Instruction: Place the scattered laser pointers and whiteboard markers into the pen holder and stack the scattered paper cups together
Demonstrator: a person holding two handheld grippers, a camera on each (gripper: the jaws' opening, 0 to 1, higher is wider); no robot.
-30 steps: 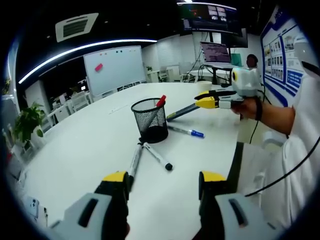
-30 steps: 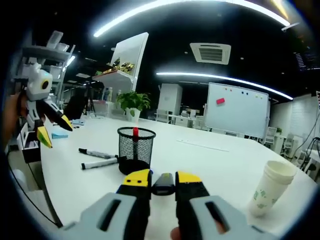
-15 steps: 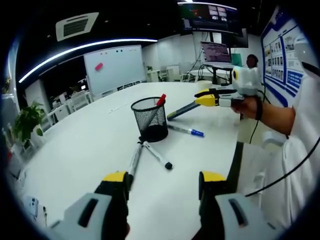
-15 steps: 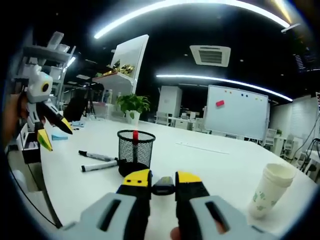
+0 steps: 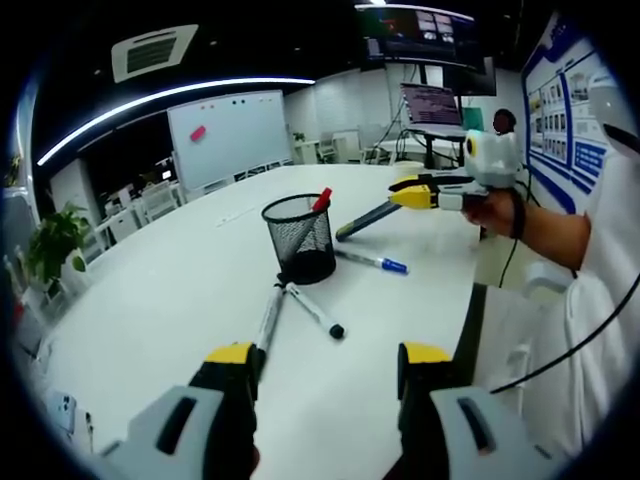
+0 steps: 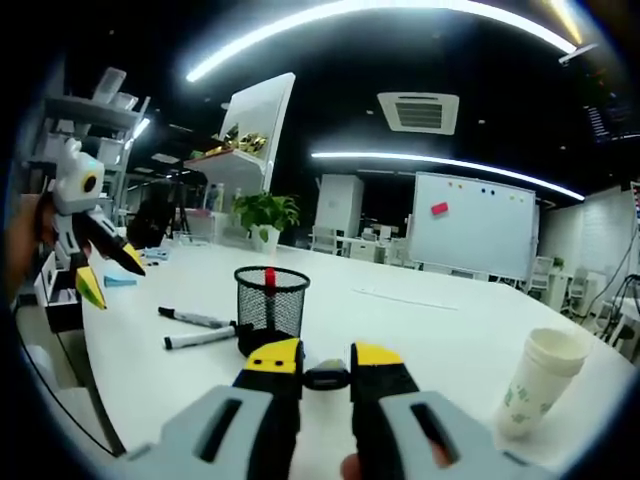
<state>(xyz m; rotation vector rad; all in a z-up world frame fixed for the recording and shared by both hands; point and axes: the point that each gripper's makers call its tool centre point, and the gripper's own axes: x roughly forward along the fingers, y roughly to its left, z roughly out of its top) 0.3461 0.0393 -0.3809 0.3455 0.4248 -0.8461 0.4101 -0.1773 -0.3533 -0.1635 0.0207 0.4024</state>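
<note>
In the left gripper view, the left gripper (image 5: 325, 365) hangs low over the white table (image 5: 180, 290) with its yellow-tipped jaws spread and nothing between them. Just beyond its left jaw, 2 black-capped whiteboard markers (image 5: 300, 312) lie on the table in a narrow V, their far ends meeting at the foot of the black wire-mesh pen holder (image 5: 300, 240). The holder stands upright, and a red-capped marker (image 5: 321, 201) leans out over its rim. To the right of the holder, a blue-capped marker (image 5: 372, 262) lies flat on the table. Farther right, the right gripper (image 5: 412, 196), held in a person's hand (image 5: 490, 210), hovers above the table with its jaws pinching one end of a long dark laser pointer (image 5: 365, 218); the pointer's other end slopes toward the holder, near it but apart from it.

In the right gripper view, the left gripper (image 6: 100, 275) shows at the left edge, jaws spread. The 2 black-capped markers lie left of the holder's base. At centre bottom, the right gripper's jaws are pressed onto the dark pointer's end. At the right, a stack of white paper cups (image 6: 540, 380) stands upright on the table, well apart from the holder.
</note>
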